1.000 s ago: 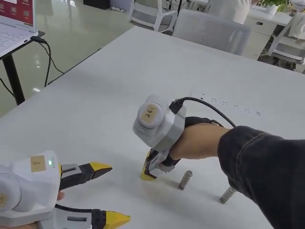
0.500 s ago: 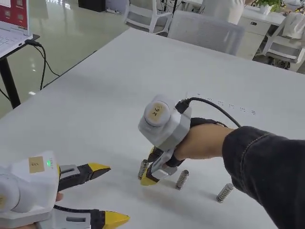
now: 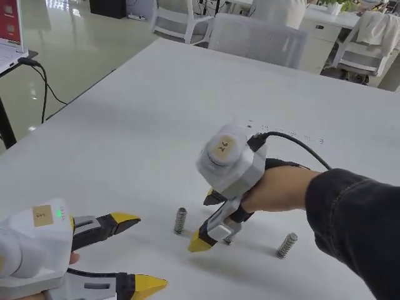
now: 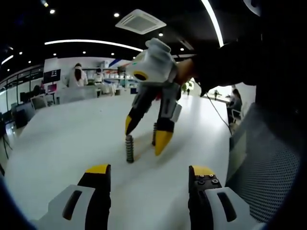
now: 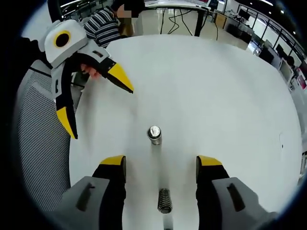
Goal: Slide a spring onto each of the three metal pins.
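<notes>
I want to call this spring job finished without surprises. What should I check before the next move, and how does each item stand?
1. Right hand-held gripper open, holding nothing: ok.
2. Left hand-held gripper open, holding nothing: ok.
3. Left spring, middle spring and right spring upright on the table: ok.
4. A pin inside each spring: cannot tell.
5. Middle spring between the right jaws, untouched: ok.

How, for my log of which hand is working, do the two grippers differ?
The right gripper points steeply down at the table; the left gripper lies nearly level. The right gripper stands among the springs; the left gripper is well apart from them. Both are open, empty and yellow-tipped.
</notes>
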### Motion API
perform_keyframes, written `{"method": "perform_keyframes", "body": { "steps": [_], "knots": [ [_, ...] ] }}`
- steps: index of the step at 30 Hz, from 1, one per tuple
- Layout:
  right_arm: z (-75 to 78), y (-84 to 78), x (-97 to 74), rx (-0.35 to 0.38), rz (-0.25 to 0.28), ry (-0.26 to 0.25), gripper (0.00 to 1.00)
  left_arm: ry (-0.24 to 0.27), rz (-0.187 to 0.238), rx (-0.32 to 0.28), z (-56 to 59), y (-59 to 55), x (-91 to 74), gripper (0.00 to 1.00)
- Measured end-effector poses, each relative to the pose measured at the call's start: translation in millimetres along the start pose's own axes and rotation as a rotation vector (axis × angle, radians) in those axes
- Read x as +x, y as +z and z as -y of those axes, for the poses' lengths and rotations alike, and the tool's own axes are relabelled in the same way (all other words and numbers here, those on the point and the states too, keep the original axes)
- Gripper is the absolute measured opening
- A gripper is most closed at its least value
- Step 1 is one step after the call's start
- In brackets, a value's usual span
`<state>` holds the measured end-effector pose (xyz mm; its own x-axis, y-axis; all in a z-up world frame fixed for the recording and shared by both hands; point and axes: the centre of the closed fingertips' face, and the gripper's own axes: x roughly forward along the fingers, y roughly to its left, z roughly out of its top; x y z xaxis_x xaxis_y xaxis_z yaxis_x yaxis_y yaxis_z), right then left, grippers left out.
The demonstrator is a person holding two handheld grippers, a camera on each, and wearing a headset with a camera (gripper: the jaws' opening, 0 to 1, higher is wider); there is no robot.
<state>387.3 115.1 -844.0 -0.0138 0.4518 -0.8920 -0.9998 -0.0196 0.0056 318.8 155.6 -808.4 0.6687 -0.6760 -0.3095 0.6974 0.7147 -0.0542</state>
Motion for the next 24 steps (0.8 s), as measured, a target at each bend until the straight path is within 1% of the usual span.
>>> {"method": "perform_keyframes", "body": {
  "steps": [3, 6, 8, 12, 15, 18, 21, 24],
  "knots": [
    [2.3, -3.0, -3.7, 0.014, 0.020, -0.013, 0.63, -0.001, -0.002, 0.004, 1.1, 1.4, 0.9, 0.61],
    [5.6, -5.7, -9.3, 0.030, 0.053, -0.036, 0.67, 0.000, -0.002, 0.007, 1.5, 3.4, 1.8, 0.61],
    [6.0, -8.6, -11.8, 0.043, 0.063, -0.038, 0.69, 0.000, -0.003, 0.007, 1.5, 4.1, 2.4, 0.61],
    [8.0, -15.7, -17.6, 0.060, 0.086, -0.062, 0.73, -0.003, -0.006, 0.008, 3.1, 5.0, 4.9, 0.61],
    [10.7, -18.1, -22.2, 0.074, 0.111, -0.085, 0.76, -0.009, -0.010, 0.013, 4.7, 5.7, 7.0, 0.61],
    [11.1, -21.2, -26.7, 0.090, 0.128, -0.094, 0.77, -0.012, -0.010, 0.014, 4.5, 6.8, 8.3, 0.61],
    [13.1, -24.4, -31.1, 0.108, 0.149, -0.115, 0.78, -0.012, -0.009, 0.015, 3.7, 7.8, 9.1, 0.61],
    [14.5, -27.5, -36.7, 0.132, 0.184, -0.137, 0.79, -0.013, -0.009, 0.018, 3.7, 8.9, 9.6, 0.61]
  ]
}}
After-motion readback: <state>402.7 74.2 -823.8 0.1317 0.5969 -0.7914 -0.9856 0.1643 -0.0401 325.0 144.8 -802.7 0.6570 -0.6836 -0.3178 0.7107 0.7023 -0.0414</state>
